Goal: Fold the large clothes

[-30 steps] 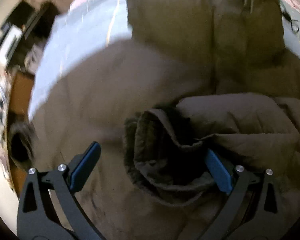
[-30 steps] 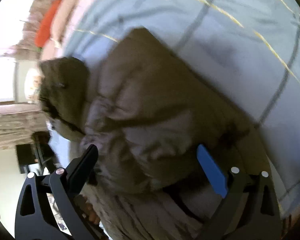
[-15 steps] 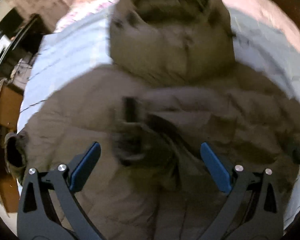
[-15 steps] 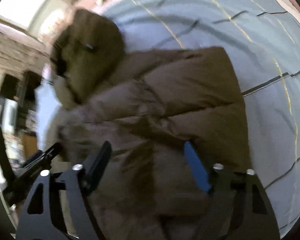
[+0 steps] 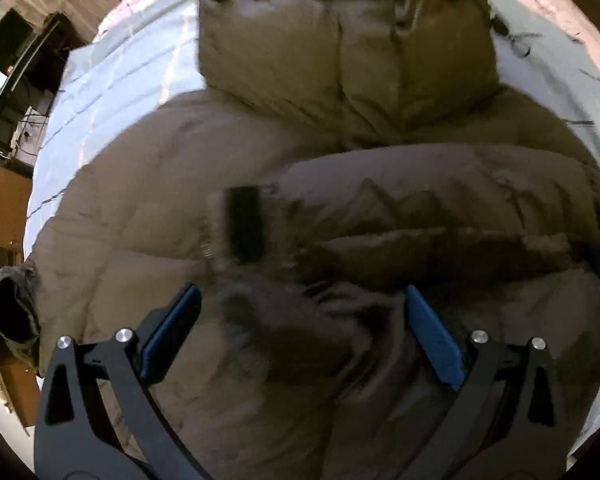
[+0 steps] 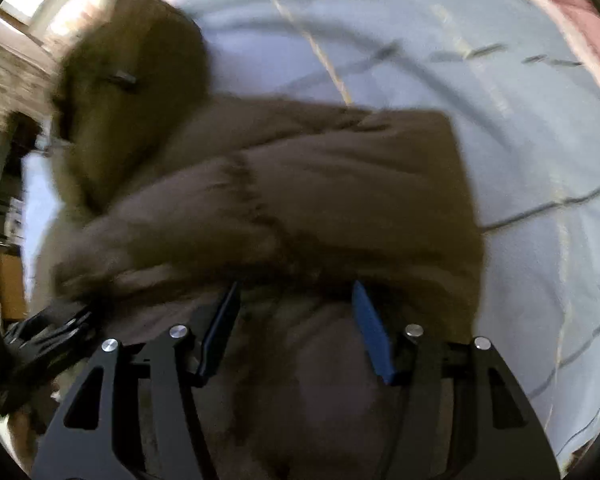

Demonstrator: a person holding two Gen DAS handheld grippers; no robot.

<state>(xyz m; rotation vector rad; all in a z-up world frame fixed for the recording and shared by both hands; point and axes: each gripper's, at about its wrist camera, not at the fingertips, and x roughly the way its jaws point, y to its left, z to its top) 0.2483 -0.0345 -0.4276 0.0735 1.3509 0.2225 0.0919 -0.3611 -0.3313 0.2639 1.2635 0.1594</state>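
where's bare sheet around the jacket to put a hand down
Bare sheet lies right of the jacket and beyond its hood; a narrower strip runs between the jacket's left edge and the bedside furniture. Under both open grippers it is all jacket.

The puffer jacket [image 5: 148, 216] is khaki-brown throughout, quilted in broad horizontal bands; its hood [image 5: 340, 64] is a slightly lighter olive-tan. A black rectangular tab [image 5: 245, 226] sits on the jacket front. The sleeve cuff [image 5: 14, 312] has a dark, near-black opening. The bedsheet [image 6: 540, 160] is pale blue with a check of thin dark-grey and yellow lines. The left gripper [image 5: 300, 312] and the right gripper [image 6: 296, 308] have black frames, blue finger pads and silver screw heads.
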